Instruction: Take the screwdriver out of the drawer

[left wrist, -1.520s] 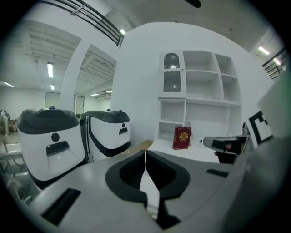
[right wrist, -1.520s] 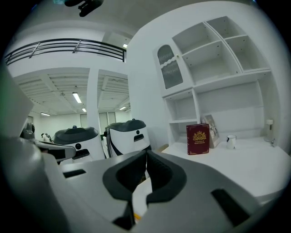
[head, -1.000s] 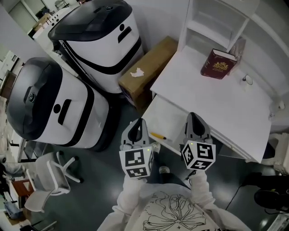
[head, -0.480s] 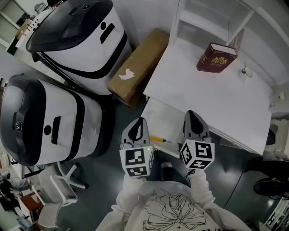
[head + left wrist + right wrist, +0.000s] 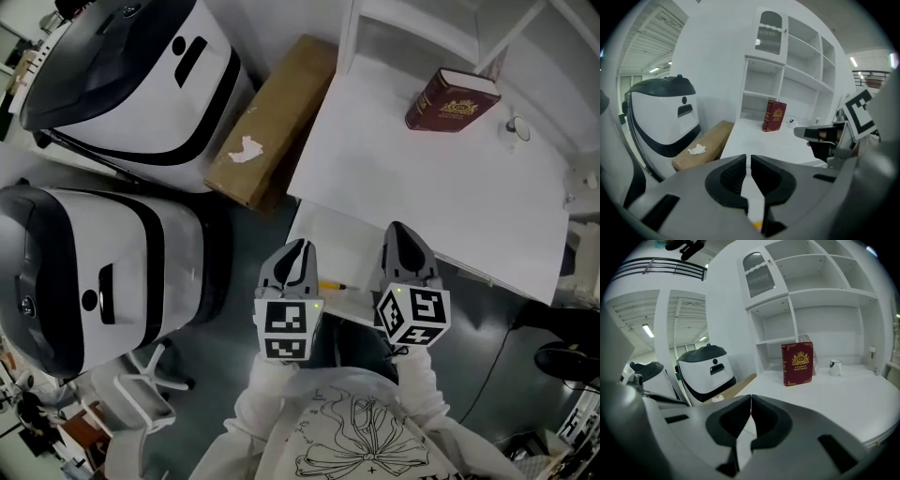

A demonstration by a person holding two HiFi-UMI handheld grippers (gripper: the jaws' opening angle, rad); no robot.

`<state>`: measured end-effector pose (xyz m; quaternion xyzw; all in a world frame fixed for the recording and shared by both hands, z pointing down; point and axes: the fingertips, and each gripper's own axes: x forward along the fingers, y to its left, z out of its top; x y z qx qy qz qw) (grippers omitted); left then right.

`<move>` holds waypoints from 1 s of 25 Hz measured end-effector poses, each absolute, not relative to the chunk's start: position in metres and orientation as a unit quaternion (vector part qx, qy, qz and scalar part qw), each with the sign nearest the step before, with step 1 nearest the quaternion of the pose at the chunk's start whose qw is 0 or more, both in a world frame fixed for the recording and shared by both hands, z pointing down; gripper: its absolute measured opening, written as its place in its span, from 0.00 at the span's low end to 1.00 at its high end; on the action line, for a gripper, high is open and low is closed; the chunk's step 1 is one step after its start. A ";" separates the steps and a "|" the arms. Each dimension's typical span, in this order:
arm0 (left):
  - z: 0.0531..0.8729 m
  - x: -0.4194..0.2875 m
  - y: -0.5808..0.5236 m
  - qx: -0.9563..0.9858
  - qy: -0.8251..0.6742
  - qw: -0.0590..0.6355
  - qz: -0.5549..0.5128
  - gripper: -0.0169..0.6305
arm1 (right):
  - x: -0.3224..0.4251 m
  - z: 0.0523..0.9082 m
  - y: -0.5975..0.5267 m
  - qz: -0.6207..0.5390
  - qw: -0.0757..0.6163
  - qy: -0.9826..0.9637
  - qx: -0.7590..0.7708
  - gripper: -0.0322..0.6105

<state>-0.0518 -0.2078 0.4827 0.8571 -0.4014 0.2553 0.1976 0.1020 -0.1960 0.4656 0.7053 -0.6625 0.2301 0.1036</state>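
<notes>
Can barely see the screwdriver point(image 5: 331, 283), only a yellow sliver peeking past the left gripper point(image 5: 298, 247), rest covered.

Place: a lab or test hall with a home-style study corner set up inside it.
Far right: a white desk point(image 5: 441, 187) under a white shelf unit point(image 5: 820, 291), with a red book point(image 5: 452, 98) standing on the desk.
Left: two large white-and-black machines point(image 5: 122, 84) on a dark floor point(image 5: 220, 366).
Between: a long cardboard box point(image 5: 267, 122) beside the desk's left edge.
Near left: a white swivel chair point(image 5: 150, 394).
Overhead: strip lights point(image 5: 648, 330) and a railed gallery point(image 5: 665, 266).
</notes>
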 end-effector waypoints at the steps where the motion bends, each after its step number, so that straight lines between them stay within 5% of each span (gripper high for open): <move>1: 0.487 -0.048 -0.208 0.860 -0.390 0.200 0.262 0.04 | 0.103 0.469 -0.197 0.234 0.104 -0.661 0.705 0.05; 25: 0.602 0.011 -0.185 0.875 -0.086 0.152 0.451 0.14 | 0.151 0.523 -0.198 0.277 0.128 -0.625 0.719 0.05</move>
